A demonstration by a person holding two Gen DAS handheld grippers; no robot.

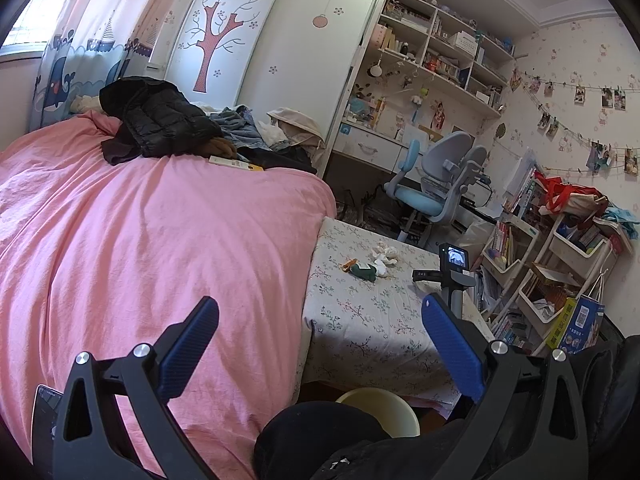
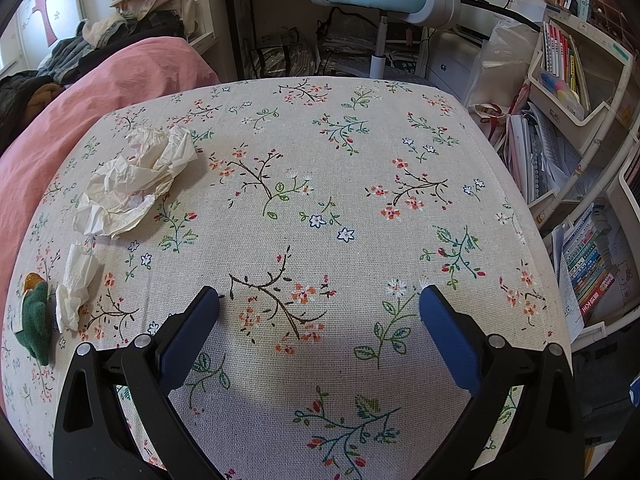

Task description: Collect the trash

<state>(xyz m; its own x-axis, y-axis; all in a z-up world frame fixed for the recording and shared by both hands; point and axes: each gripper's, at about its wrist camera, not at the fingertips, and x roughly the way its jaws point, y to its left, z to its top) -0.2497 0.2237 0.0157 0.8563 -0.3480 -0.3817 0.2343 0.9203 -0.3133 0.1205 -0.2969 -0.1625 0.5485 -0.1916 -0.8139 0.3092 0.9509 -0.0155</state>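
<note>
Crumpled white paper [image 2: 132, 184] lies on the floral tablecloth [image 2: 320, 208] at the left. A smaller twisted tissue [image 2: 74, 286] lies nearer, and a green and orange scrap [image 2: 34, 320] sits at the left edge. My right gripper [image 2: 320, 300] is open and empty, low over the cloth, right of the trash. My left gripper [image 1: 320, 312] is open and empty, held back over the pink bed [image 1: 140, 240] edge. From there the paper [image 1: 384, 256] and green scrap [image 1: 362, 270] look small on the table [image 1: 360, 320]. A cream bin [image 1: 384, 408] shows below.
A black jacket [image 1: 160, 120] and clothes are piled on the bed. A blue-grey desk chair [image 1: 436, 184] stands beyond the table. Full book racks [image 1: 552, 272] crowd the right side. The right gripper's camera [image 1: 454, 264] rises at the table's right edge.
</note>
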